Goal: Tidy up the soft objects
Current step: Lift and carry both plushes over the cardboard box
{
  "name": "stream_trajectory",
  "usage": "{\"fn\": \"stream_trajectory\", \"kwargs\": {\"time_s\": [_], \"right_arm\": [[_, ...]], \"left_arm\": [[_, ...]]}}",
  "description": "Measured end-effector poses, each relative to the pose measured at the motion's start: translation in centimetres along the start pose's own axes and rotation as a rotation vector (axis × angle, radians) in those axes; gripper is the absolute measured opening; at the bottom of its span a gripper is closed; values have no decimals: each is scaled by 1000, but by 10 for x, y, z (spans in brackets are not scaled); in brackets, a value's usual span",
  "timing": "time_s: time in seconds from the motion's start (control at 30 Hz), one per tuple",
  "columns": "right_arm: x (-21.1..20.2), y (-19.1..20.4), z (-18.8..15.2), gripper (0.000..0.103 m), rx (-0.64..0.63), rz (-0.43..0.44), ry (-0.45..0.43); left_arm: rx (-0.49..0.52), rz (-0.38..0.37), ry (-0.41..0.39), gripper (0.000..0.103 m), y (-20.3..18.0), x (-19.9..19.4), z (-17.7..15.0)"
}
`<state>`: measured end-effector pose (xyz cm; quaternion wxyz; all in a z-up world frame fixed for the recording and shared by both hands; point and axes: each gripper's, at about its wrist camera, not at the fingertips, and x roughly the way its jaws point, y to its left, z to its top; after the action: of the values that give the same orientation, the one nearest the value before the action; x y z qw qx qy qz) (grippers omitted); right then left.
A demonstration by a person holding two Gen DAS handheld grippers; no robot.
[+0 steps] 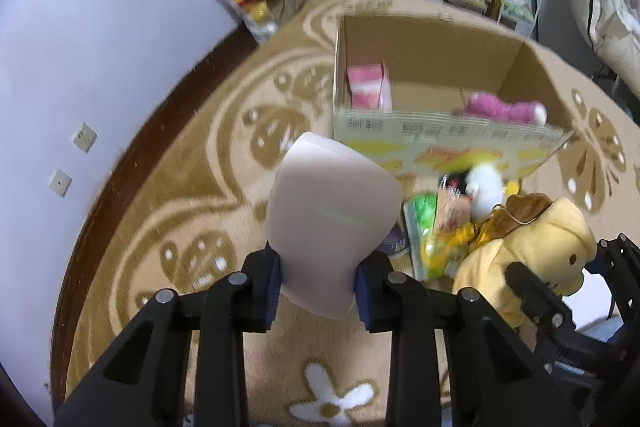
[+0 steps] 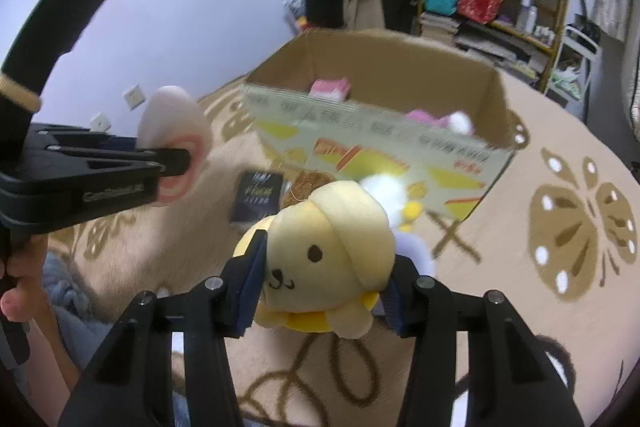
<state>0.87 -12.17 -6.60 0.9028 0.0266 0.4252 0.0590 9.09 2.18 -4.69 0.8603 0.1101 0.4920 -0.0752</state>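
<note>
Your left gripper (image 1: 318,281) squeezes the narrow lower end of a smooth, pale pink foam pad (image 1: 332,223), its blue pads pressing both sides. Your right gripper (image 2: 324,291) pinches the round head of a fuzzy yellow plush dog (image 2: 332,255). Just beyond both stands the open cardboard box (image 2: 372,143) on patterned beige carpet (image 1: 224,163).

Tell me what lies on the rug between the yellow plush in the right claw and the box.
In the right wrist view, a white plush and a brown item lie between the yellow plush and the box.
</note>
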Motion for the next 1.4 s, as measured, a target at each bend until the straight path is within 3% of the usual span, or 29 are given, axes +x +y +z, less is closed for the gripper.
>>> {"fn": "stream_trajectory", "kwargs": {"time_s": [0.5, 0.87, 1.1, 1.4], "right_arm": [[-30, -15, 29, 53, 15, -85, -169], [-44, -25, 58, 53, 28, -102, -297], [-53, -37, 77, 53, 56, -106, -411], [-29, -66, 85, 54, 128, -102, -405]], "left_arm": [[-46, -27, -271, 28, 0, -57, 39], [-67, -64, -417, 28, -9, -61, 70], [-31, -53, -439, 29, -21, -48, 88], [24, -55, -463, 31, -38, -30, 94]]}}
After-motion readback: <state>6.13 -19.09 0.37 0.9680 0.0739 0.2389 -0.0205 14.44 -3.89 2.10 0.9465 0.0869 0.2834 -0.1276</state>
